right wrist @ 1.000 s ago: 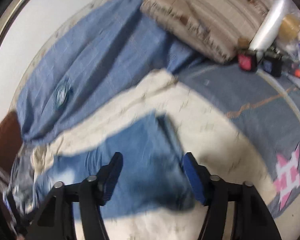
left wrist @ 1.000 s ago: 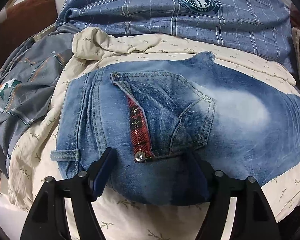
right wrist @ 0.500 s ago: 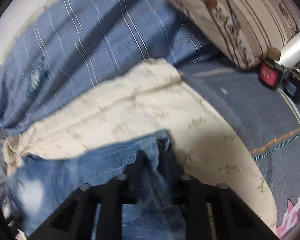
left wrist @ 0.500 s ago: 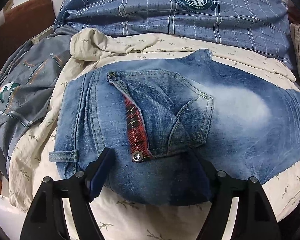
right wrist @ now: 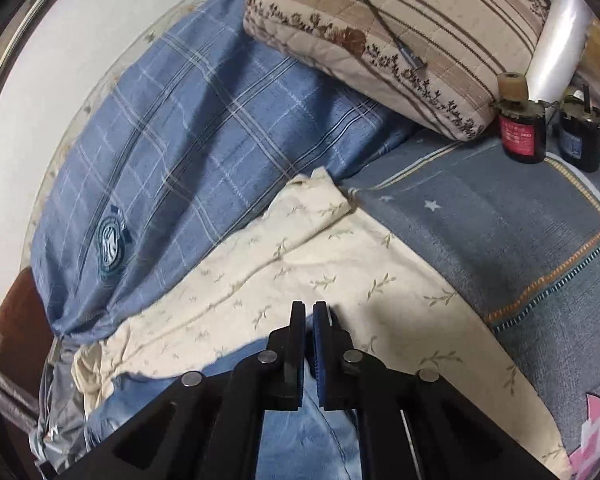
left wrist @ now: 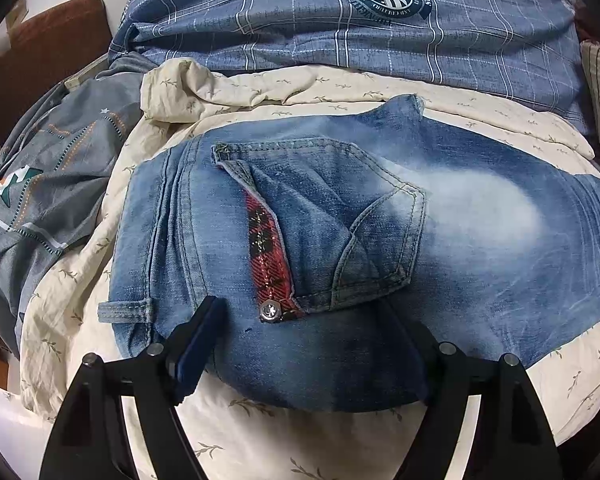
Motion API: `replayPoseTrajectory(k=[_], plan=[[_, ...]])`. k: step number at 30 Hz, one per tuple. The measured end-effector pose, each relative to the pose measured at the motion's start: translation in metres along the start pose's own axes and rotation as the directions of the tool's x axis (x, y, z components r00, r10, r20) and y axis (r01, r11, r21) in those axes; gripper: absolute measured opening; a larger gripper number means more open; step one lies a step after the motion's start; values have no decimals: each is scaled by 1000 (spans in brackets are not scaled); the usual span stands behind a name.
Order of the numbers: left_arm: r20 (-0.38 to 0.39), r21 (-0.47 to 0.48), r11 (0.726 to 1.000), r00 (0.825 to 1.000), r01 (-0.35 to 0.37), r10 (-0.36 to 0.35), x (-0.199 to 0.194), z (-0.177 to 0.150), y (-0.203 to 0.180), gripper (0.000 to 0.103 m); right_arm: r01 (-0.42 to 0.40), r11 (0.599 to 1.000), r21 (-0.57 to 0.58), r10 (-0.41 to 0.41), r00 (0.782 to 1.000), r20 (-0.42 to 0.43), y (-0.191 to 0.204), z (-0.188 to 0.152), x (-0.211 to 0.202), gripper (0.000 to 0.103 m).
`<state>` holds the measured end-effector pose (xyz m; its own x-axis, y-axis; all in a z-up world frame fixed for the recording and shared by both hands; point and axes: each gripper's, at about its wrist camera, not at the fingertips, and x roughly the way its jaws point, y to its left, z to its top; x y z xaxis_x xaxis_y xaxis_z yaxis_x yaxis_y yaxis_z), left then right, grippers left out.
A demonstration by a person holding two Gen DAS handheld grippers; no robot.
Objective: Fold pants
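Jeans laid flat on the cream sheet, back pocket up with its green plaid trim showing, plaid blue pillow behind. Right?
One error: the trim on the back pocket is red plaid, not green. The left wrist view shows it clearly. The rest holds: the jeans lie on the cream sheet, pocket side up, with the plaid blue pillow behind.

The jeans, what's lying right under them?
The jeans lie on a cream leaf-print sheet, which shows all around them. Whatever is beneath their middle is covered.

Plaid pillow (left wrist: 340,20); cream sheet (left wrist: 100,300); two bottles (right wrist: 522,136).
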<state>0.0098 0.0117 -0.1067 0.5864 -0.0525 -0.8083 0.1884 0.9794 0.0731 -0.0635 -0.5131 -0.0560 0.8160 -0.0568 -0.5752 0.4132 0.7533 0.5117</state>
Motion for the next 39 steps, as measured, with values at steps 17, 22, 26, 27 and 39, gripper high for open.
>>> replayPoseTrajectory(k=[17, 22, 26, 27, 39], plan=[[-17, 26, 1000, 1000, 3, -3, 2, 1, -3, 86, -57, 996, -75, 54, 998, -31, 21, 2, 10, 7], [-14, 28, 1000, 1000, 10, -9, 3, 1, -3, 86, -75, 996, -50, 74, 997, -30, 15, 3, 8, 7], [-13, 26, 1000, 1000, 18, -18, 3, 1, -1, 86, -190, 974, -125, 207, 968, 141, 27, -2, -36, 7], [-12, 26, 1000, 1000, 16, -16, 3, 1, -2, 86, -200, 969, -143, 223, 960, 171, 28, -5, -42, 12], [-11, 25, 1000, 1000, 12, -12, 3, 1, -4, 87, -55, 994, -94, 53, 998, -27, 18, -8, 16, 59]])
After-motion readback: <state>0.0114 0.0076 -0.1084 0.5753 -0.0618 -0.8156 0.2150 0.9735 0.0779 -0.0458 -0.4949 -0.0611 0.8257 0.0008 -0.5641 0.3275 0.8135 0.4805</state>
